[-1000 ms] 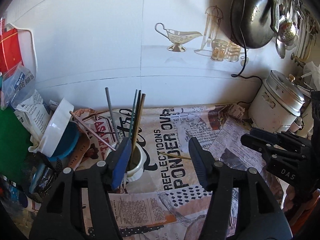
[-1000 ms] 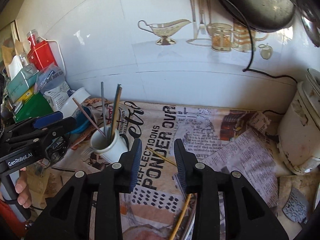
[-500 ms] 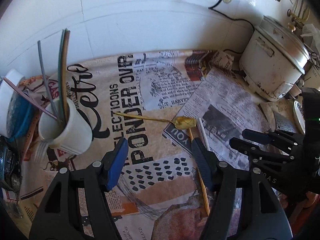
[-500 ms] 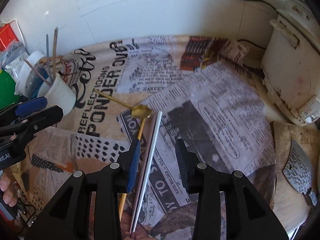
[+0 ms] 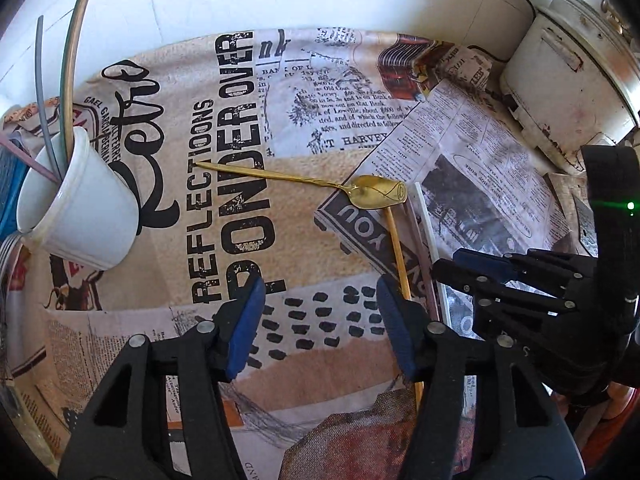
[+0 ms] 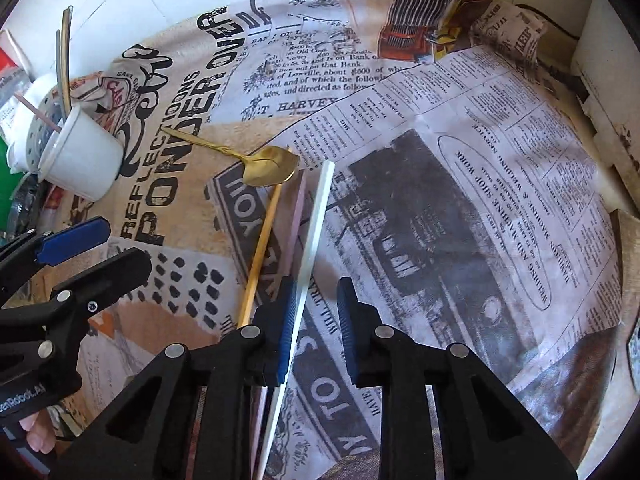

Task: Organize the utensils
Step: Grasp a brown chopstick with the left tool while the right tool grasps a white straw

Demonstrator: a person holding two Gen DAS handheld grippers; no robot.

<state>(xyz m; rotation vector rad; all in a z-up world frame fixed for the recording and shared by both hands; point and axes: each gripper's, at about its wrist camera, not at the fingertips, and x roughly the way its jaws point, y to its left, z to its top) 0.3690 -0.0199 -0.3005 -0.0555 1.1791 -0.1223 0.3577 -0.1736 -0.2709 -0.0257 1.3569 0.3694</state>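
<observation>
Right wrist view: the right hand-held gripper [image 6: 316, 316] had dropped from facing the wall to pointing down at the bench [image 6: 480, 200], and its jaws had just been closing, now narrow but not yet pinching. The white stick [image 6: 316, 224] lay between them, against the left pad, with a gap to the other pad. A pink stick [image 6: 298, 216] and a gold stick [image 6: 262, 240] lay just beside it, near the gold spoon [image 6: 268, 168]. The left hand-held gripper [image 5: 320, 320] had also come down; its jaws stood spread, closing slightly, with nothing between them and the gold stick [image 5: 396, 248] beside its right pad. The white cup [image 5: 80, 208], already holding several sticks, stood well apart to the left. Judgement: both hands had shifted from approach to pickup; the white stick looked like the next item for the cup. Neighbouring sticks could get dragged along.
</observation>
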